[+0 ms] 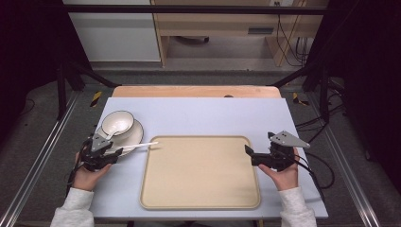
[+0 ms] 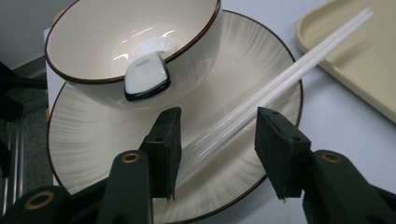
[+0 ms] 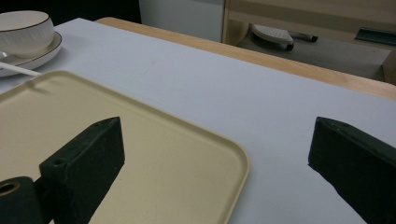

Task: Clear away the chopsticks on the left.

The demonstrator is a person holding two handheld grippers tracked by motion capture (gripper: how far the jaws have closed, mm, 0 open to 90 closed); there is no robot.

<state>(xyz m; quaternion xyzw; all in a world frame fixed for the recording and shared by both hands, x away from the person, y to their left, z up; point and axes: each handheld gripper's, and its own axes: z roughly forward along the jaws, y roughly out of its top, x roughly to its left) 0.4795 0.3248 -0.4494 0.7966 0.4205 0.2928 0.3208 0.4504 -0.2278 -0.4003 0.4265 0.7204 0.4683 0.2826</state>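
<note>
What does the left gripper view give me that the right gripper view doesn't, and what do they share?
Left gripper view alone: the spoon lying in the bowl, and the left gripper with its jaws astride the chopsticks, pads clear of them. Right gripper view alone: the right gripper standing wide open over the tray corner. Both: bowl, plate, chopsticks, tray.

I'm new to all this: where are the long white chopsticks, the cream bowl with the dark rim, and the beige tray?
long white chopsticks (image 2: pixel 261 95), left gripper view, mid-shaft
cream bowl with the dark rim (image 2: pixel 93 42), left gripper view, inner wall
beige tray (image 1: pixel 201 205), high view, near rim
</note>
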